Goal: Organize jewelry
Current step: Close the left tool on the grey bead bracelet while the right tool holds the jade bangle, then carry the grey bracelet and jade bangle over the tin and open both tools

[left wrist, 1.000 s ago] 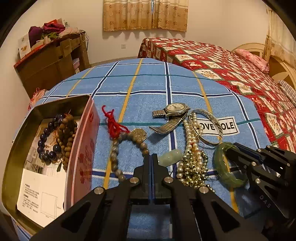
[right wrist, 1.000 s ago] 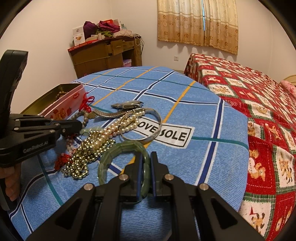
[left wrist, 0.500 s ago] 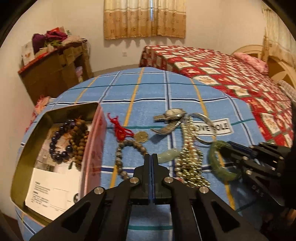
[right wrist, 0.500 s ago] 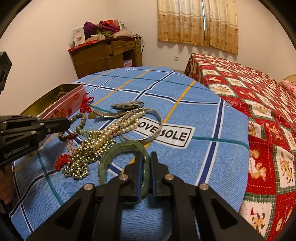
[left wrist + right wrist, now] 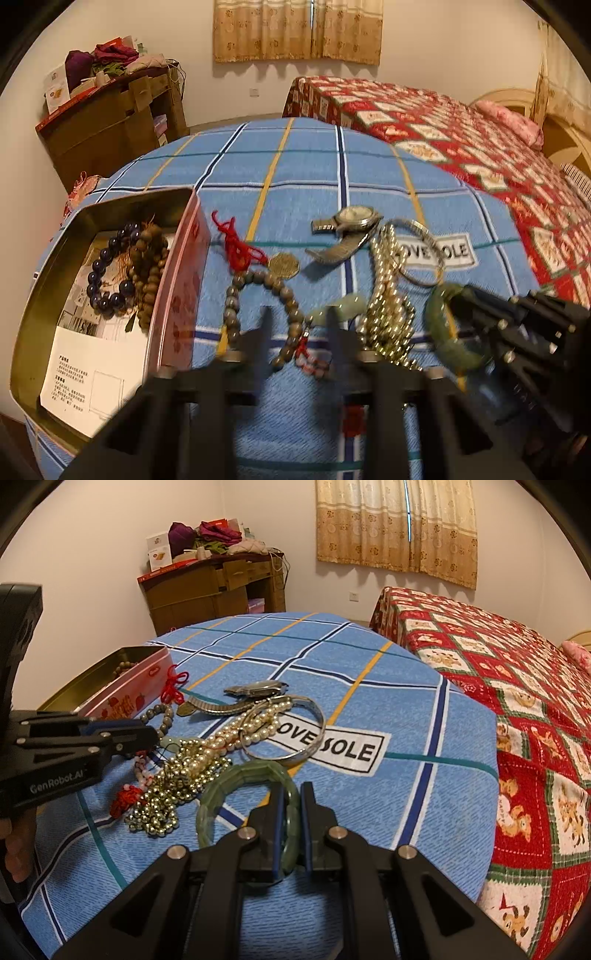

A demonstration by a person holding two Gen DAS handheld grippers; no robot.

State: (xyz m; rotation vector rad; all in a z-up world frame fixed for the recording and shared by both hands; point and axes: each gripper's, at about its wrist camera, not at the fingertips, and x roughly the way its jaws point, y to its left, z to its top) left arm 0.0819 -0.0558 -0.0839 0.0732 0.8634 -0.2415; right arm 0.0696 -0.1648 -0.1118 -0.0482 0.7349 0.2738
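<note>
- Open rectangular metal tin (image 5: 48, 306), pink outside, far left on blue plaid counter (image 5: 295, 173); dark and brown bead bracelets inside.
- Left tool (image 5: 297, 325): jaws opening, nothing gripped, above grey-green bead bracelet w/ red tassel (image 5: 236, 291).
- Mid: pearl strand, gold bead chain (image 5: 166, 794), steel watch (image 5: 351, 218).
- Right tool (image 5: 290, 812) clamped on green jade bangle (image 5: 240, 779).

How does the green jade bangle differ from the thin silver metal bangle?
The green jade bangle is thick, segmented and clamped in the right gripper; the thin silver metal bangle is slim, shiny and lies free on the blue checked cloth, overlapped by pearls. Both are rigid rings.
</note>
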